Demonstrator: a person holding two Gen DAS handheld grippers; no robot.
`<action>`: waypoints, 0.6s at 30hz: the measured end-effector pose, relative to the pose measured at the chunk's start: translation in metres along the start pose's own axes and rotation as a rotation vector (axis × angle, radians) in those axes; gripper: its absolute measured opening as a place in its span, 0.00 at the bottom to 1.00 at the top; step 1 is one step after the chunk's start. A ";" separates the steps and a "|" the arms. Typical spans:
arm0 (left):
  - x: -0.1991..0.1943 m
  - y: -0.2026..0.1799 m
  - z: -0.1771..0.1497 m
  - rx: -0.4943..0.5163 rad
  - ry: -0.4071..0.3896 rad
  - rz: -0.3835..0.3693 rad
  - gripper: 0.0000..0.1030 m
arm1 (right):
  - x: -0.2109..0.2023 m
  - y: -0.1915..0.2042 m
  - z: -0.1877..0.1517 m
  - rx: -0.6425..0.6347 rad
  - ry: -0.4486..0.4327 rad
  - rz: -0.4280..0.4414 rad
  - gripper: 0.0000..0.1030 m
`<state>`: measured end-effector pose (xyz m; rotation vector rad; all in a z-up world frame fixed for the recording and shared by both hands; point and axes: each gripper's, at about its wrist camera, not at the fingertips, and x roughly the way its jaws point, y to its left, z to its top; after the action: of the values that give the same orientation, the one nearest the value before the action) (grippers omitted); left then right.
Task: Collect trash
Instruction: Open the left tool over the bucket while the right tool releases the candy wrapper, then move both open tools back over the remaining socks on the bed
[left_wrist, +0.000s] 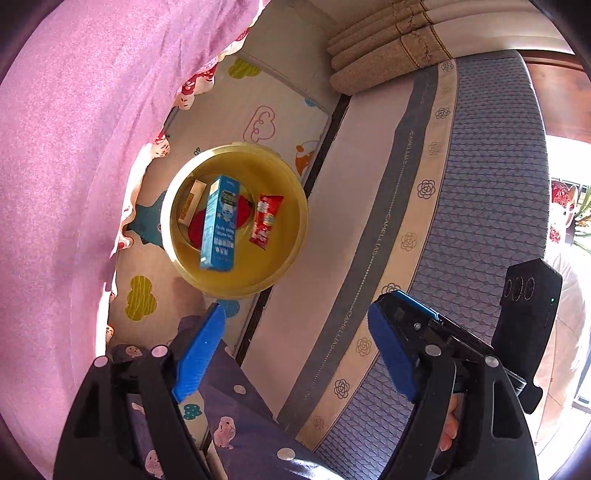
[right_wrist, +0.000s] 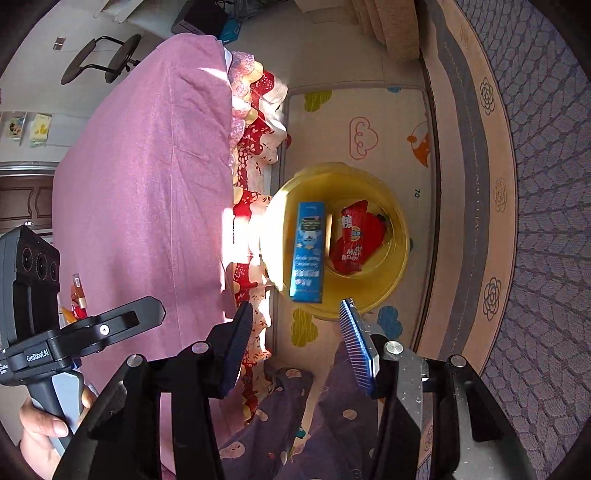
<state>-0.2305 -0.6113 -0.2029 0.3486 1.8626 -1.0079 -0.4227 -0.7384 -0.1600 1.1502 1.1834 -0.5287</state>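
Observation:
A yellow basin (left_wrist: 303, 221) (right_wrist: 403, 236) stands on the floor mat between two beds. In it lie a tall blue carton (left_wrist: 218, 225) (right_wrist: 308, 251), a red candy wrapper (left_wrist: 266, 221) (right_wrist: 351, 236), a small beige box (left_wrist: 191, 203) and something red underneath. My left gripper (left_wrist: 295, 310) hangs above the basin's near rim, open, with nothing between its blue pads (left_wrist: 199, 350). In the right wrist view, my right gripper (right_wrist: 295, 306) is also open and empty, just above the basin's near edge.
A pink bedspread (left_wrist: 74, 147) (right_wrist: 147, 184) borders the mat on the left. A patterned mattress side (left_wrist: 480, 184) (right_wrist: 535, 258) borders it on the right. The person's purple patterned trousers (left_wrist: 240, 406) are below the grippers. Small items (right_wrist: 77, 295) lie on the pink bed.

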 end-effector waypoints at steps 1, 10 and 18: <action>0.000 0.001 -0.001 0.002 0.000 0.005 0.77 | 0.000 0.000 0.000 0.001 0.003 0.001 0.47; -0.009 0.001 -0.007 0.003 -0.013 0.003 0.77 | 0.003 0.018 0.001 -0.027 0.008 0.014 0.47; -0.039 0.016 -0.017 -0.006 -0.067 -0.018 0.77 | -0.003 0.056 0.001 -0.089 -0.008 0.012 0.47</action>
<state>-0.2115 -0.5818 -0.1743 0.2908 1.8109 -1.0139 -0.3767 -0.7191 -0.1342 1.0774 1.1808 -0.4670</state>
